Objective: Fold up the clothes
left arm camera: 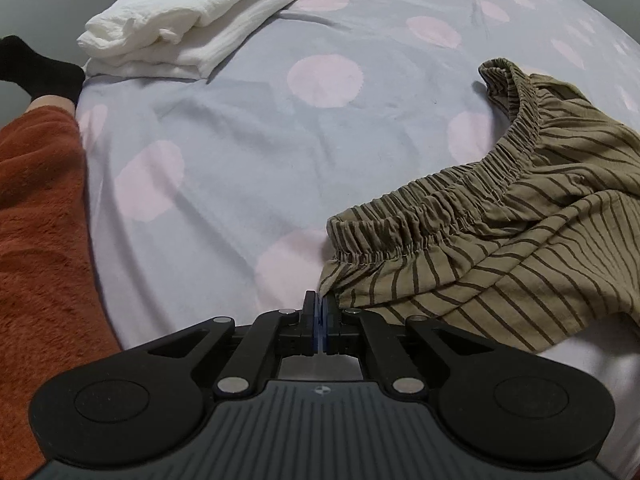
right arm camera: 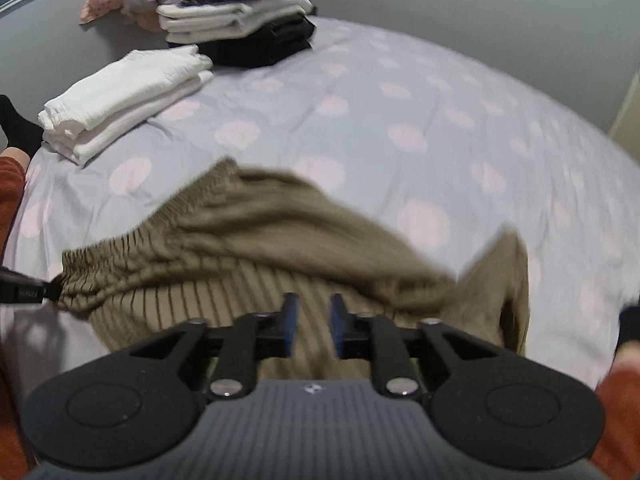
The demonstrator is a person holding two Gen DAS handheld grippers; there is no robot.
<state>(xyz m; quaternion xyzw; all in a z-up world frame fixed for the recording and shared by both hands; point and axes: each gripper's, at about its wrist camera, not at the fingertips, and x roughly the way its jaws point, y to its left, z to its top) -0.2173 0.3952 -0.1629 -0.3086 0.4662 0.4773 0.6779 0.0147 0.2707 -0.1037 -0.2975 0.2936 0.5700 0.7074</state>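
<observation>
The lavender-grey bedsheet with pale pink dots [left arm camera: 240, 128] spread out ahead of both grippers, filling most of each view. On it lay the olive-brown striped garment with a gathered elastic waistband [left arm camera: 500, 216], bunched and rumpled, stretching ahead and to the right of the left gripper [left arm camera: 320, 312]. That gripper was clenched, its blue pads pressed together on a corner of the fabric just below the waistband. From the right wrist view the same garment [right arm camera: 280, 232] sat directly beyond and under the right gripper [right arm camera: 314, 320], blurred with motion. The right gripper's jaws stood apart, nothing between them, hovering over the striped cloth. Far ahead and to the left of the left gripper rested a folded stack of white cloth [left arm camera: 200, 20], well apart from the garment. Farther ahead of the right gripper was a second folded pile of white, grey and black clothes [right arm camera: 240, 24]. At the left of the left gripper showed a rust-orange fuzzy sleeve or leg [left arm camera: 40, 240] and a black sock [left arm camera: 40, 68].
</observation>
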